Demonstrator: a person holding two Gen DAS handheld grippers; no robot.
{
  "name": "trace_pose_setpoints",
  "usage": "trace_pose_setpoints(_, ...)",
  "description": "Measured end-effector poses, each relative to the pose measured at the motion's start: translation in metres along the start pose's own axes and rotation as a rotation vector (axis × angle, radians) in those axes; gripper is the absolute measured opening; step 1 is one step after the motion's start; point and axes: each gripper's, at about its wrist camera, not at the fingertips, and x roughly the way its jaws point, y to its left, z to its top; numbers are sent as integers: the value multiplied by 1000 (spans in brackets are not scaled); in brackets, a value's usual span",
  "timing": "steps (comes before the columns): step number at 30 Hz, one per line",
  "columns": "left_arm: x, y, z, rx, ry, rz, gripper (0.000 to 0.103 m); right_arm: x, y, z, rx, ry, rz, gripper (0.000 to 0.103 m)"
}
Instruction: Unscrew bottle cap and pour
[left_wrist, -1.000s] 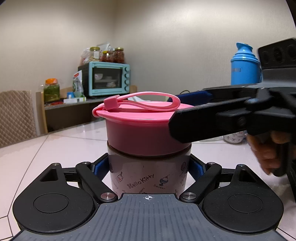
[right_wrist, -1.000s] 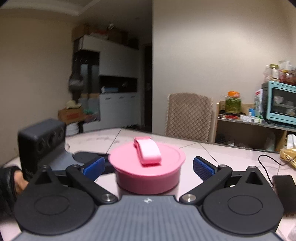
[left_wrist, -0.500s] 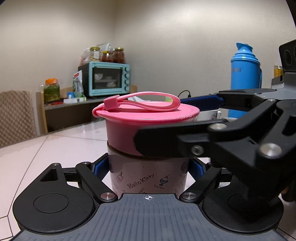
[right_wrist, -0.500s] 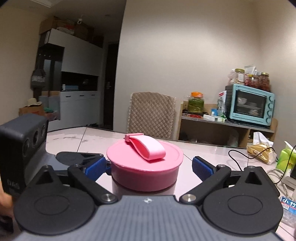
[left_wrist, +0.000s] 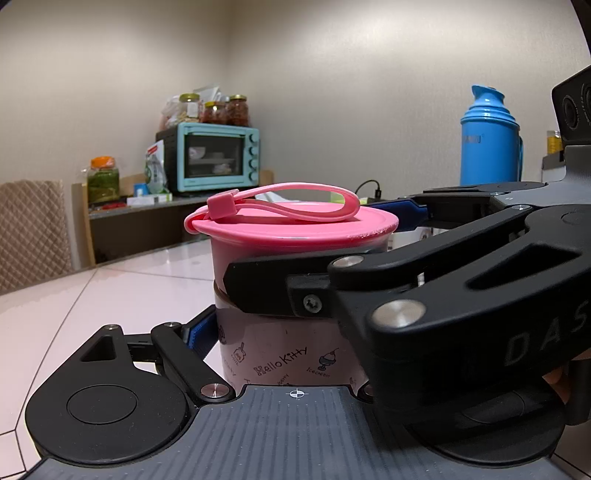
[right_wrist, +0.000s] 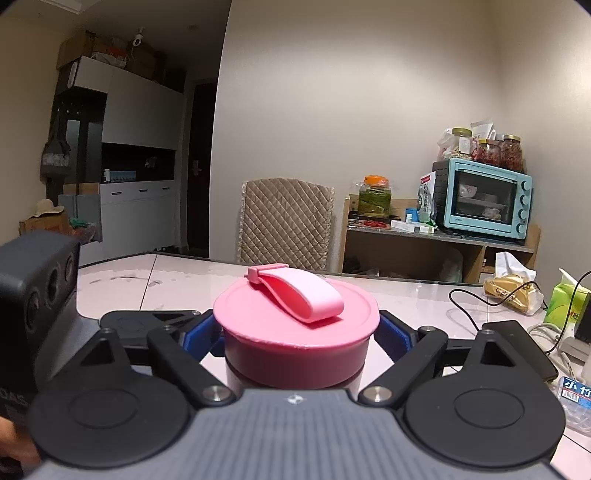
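Note:
A pale bottle (left_wrist: 280, 354) with cartoon print stands on the white table (left_wrist: 110, 295). It wears a wide pink cap (left_wrist: 288, 240) with a loop strap (right_wrist: 299, 291). My left gripper (left_wrist: 291, 332) is shut on the bottle's body below the cap; its right finger is hidden behind the other tool. My right gripper (right_wrist: 297, 336) comes in from the right at cap height. Its jaws are closing with the cap (right_wrist: 295, 332) between them, and the blue pads (right_wrist: 201, 336) touch the cap's sides. In the left wrist view the right gripper (left_wrist: 325, 251) crosses in front of the cap.
A blue thermos (left_wrist: 487, 147) stands behind on the right. A teal toaster oven (right_wrist: 484, 199) and jars sit on a shelf by the wall, beside a quilted chair (right_wrist: 284, 225). Cables, a dark flat device (right_wrist: 517, 343), a green carton (right_wrist: 565, 302) and a snack bag lie on the table's right side.
The right gripper swung in around the cap and its jaws went from wide apart to touching the cap's sides. The left gripper and bottle stayed put.

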Motion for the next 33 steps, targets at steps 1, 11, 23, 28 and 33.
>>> trace_pose_setpoints(1,0,0,0,0,0,0,89,0,0,0,-1,0,-1,87)
trace_pose_setpoints(11,-1,-2,1,0,1,0,89,-2,-17,-2,-39,-14,131,85)
trace_pose_setpoints(23,0,-2,2,0,2,0,89,11,-69,3,-115,-20,486,85)
trace_pose_setpoints(28,0,-2,3,-1,2,-1,89,19,-86,8,-143,-28,614,85)
trace_pose_setpoints(33,-1,-2,3,-1,1,-1,89,20,-90,14,-169,-31,657,85)
